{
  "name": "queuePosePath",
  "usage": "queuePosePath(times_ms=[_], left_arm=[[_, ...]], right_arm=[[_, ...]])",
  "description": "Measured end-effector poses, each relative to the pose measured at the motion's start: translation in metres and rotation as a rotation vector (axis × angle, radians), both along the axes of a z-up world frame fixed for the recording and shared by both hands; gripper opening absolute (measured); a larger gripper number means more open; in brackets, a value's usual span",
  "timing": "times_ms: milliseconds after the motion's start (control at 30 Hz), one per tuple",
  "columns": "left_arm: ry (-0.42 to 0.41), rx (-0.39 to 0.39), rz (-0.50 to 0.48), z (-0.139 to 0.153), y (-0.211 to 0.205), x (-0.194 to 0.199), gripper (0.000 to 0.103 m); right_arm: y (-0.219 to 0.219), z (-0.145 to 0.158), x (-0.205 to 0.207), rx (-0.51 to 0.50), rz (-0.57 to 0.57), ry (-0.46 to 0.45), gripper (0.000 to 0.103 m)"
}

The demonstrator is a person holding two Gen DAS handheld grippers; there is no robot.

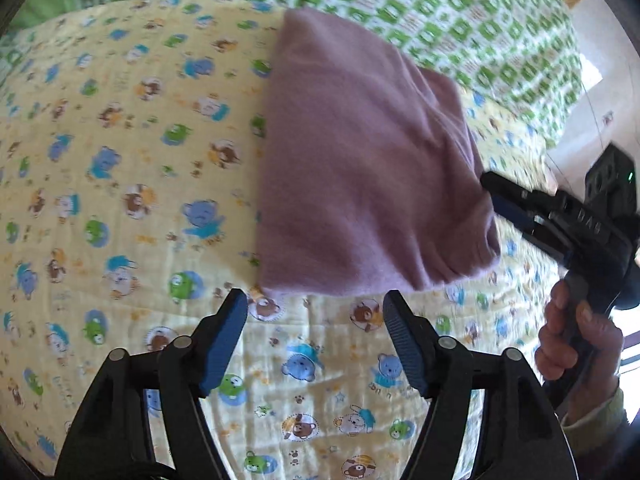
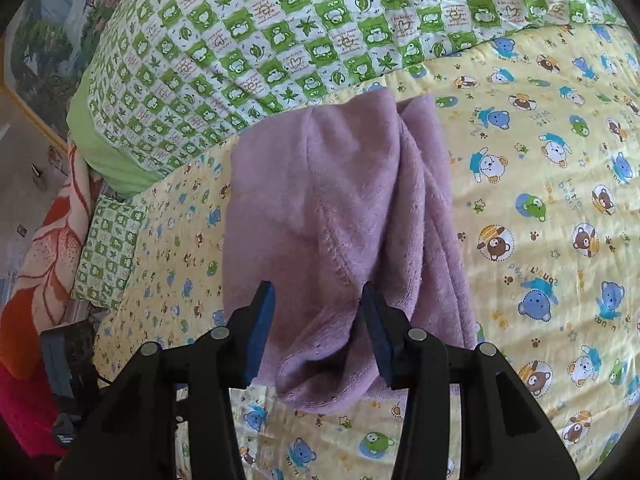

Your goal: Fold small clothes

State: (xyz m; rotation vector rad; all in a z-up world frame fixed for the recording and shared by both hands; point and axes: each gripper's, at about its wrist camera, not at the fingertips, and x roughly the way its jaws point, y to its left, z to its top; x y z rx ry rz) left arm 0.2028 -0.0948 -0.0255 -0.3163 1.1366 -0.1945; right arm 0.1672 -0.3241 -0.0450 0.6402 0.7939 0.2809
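Note:
A folded mauve fleece garment (image 1: 360, 160) lies on the yellow bear-print blanket (image 1: 120, 160). My left gripper (image 1: 314, 312) is open and empty, just short of the garment's near edge. My right gripper (image 1: 494, 190) shows at the garment's right edge in the left wrist view. In the right wrist view the garment (image 2: 340, 200) runs away from me, and my right gripper (image 2: 318, 304) stands open with its blue pads on either side of the garment's near end, not closed on it.
A green-and-white checked quilt (image 2: 300, 28) lies behind the garment. A small checked pillow (image 2: 108, 252) and an orange floral blanket (image 2: 44, 264) sit at the bed's left side. The bed edge and the floor (image 1: 612, 100) are on the right in the left wrist view.

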Motion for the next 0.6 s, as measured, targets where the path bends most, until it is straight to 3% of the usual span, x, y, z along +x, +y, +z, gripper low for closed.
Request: queuePosePath(times_ms=[167,467,533,600], left_arm=[[-0.005,0.009,0.068,0.002,0.013,0.016,0.079],[0.064,0.019,0.063,-0.034,0.002,0.070,0.079],[0.084,0.017,0.065,-0.042,0.003,0.079,0.079],[0.089,0.002,0.071,-0.045,0.004,0.085,0.079]], right_arm=[[-0.006,-0.017,0.010,0.041,0.032,0.037,0.047],[-0.011,-0.035,0.029,0.085,0.048,0.106,0.047],[-0.012,-0.036,0.030,0.104,0.053,0.106,0.038],[-0.013,-0.036,0.029,0.094,0.055,0.104,0.016]])
